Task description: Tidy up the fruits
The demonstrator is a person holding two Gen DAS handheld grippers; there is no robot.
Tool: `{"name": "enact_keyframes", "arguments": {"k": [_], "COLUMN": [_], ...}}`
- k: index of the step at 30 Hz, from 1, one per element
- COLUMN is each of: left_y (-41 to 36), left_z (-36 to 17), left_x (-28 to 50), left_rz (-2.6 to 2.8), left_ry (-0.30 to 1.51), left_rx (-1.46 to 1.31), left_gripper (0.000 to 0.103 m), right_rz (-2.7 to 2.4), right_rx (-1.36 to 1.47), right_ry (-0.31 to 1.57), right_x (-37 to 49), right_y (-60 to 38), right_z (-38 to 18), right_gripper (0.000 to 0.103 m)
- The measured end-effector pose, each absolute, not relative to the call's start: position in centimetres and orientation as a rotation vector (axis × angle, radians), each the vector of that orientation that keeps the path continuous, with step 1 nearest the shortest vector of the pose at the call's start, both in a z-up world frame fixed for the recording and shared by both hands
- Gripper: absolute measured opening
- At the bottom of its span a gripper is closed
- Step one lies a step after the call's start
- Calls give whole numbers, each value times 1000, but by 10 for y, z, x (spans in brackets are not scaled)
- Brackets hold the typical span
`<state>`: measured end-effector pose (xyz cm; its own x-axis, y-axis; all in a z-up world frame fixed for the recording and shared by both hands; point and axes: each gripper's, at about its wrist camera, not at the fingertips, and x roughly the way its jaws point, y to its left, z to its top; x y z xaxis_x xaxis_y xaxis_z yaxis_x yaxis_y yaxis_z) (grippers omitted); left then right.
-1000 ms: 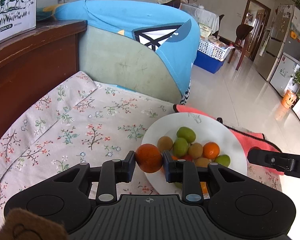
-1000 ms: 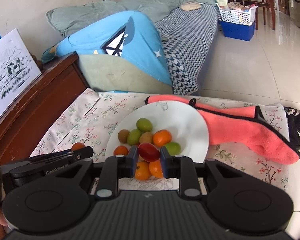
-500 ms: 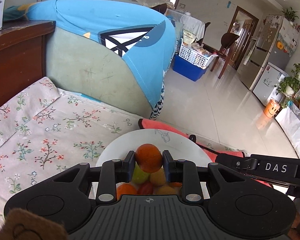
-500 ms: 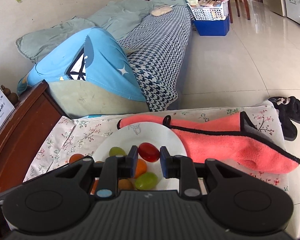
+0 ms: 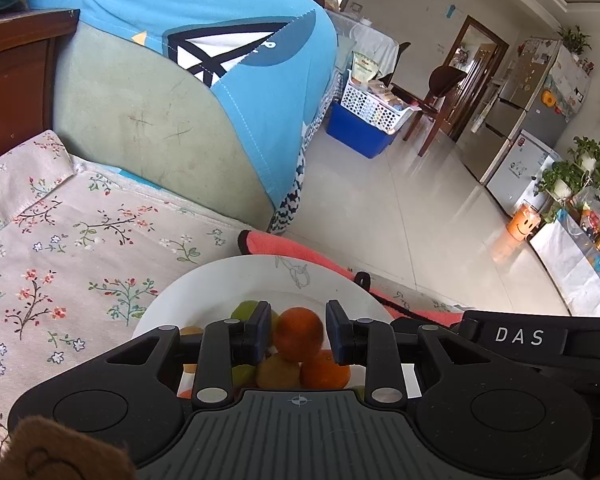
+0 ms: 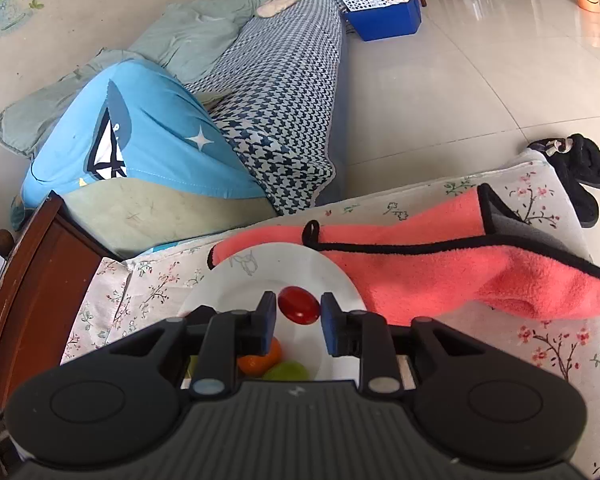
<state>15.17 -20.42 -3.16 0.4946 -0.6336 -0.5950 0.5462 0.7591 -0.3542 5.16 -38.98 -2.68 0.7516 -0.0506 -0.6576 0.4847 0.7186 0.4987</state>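
Floral tablecloth (image 5: 80,240): a second ago under the left fingers, now off to their left only.
Coral fleece towel (image 6: 460,272): beyond and to the right of the right fingers, untouched.
White round plate (image 5: 220,284): slid from ahead-right to straight under and ahead of the left fingers; likewise under the right fingers (image 6: 236,284). Judged meaning: carry finished, drop-off stage reached.
Left gripper (image 5: 298,320): nearly closed, clamped on the small round orange fruit.
Right gripper (image 6: 298,312): jaws just eased open a touch, red fruit between them; pads seemingly at its ends, a hairline gap not ruled out.
Pile of green, brown and orange fruit (image 5: 284,372): on the plate, directly below the left fingers.
Small round orange fruit (image 5: 299,334): between the left pads, sitting lower than half a second ago, just above the pile.
Small red oval fruit (image 6: 299,311): crosswise between the right fingertips, over bare plate beyond the pile.
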Motion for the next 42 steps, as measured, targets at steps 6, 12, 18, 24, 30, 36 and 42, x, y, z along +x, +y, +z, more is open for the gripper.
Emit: {"name": "enact_keyframes", "arguments": {"k": [6, 12, 18, 24, 30, 36, 42], "left_y": [-202, -186, -171, -159, -152, -152, -155], "left_z": [-24, -1, 18, 29, 29, 29, 29], "left_x": [151, 148, 131, 109, 93, 80, 76], "left_rz": [-703, -622, -533, -487, -450, -417, -400], "left_ry": [767, 739, 744, 763, 800, 822, 830], "left_rx": [-137, -152, -44, 49, 111, 176, 217], "left_gripper": [41, 65, 75, 87, 87, 89, 90], "right_rz": [-326, -323, -337, -335, -328, -351, -392], "right_rx": [715, 712, 619, 501, 504, 496, 410], "right_ry": [662, 651, 695, 743, 755, 777, 780], "right_x": [52, 50, 40, 29, 13, -4, -11], "right_y": [-389, -388, -371, -346, -333, -327, -321], "right_z": [-26, -17, -3, 8, 15, 18, 22], "right_gripper": [27, 30, 35, 47, 54, 62, 69]}}
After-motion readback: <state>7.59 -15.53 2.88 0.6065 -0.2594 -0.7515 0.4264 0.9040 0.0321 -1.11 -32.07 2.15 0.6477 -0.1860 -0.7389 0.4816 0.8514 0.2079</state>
